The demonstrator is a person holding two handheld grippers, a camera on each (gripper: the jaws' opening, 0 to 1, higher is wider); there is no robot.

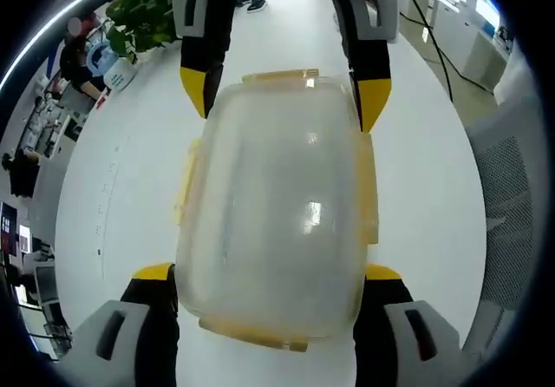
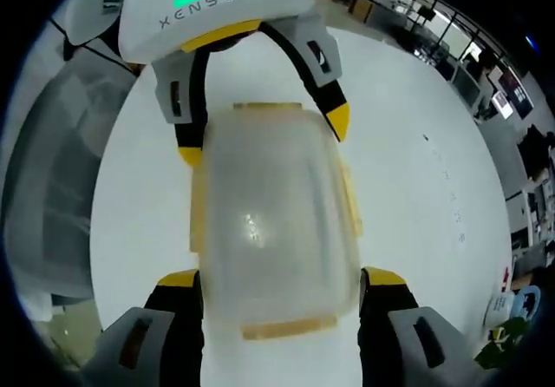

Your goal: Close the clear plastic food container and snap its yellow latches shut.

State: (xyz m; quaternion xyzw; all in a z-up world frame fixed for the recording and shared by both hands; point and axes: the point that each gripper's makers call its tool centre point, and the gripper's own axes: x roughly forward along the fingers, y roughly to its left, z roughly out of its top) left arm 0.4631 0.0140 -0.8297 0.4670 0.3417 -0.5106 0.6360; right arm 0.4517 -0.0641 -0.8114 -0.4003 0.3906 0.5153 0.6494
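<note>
The clear plastic food container (image 1: 273, 205) lies on a white table (image 1: 113, 196) with its lid on top. Yellow latches run along its edges: one at the far end (image 1: 279, 76), one at the near end (image 1: 251, 335), and one on each long side. My left gripper (image 1: 269, 272) straddles the near end, and its yellow-tipped jaws lie against both long sides. My right gripper (image 1: 284, 96) comes in from the opposite end and clasps the far corners. In the right gripper view the container (image 2: 273, 222) sits between the right gripper (image 2: 279, 278) and the left gripper (image 2: 264, 137).
A potted plant (image 1: 143, 9) and a seated person (image 1: 74, 57) are beyond the table's far left edge. A grey mesh chair back (image 1: 512, 213) stands close on the right. Office desks (image 2: 451, 40) line the background. Bare tabletop (image 2: 416, 170) surrounds the container.
</note>
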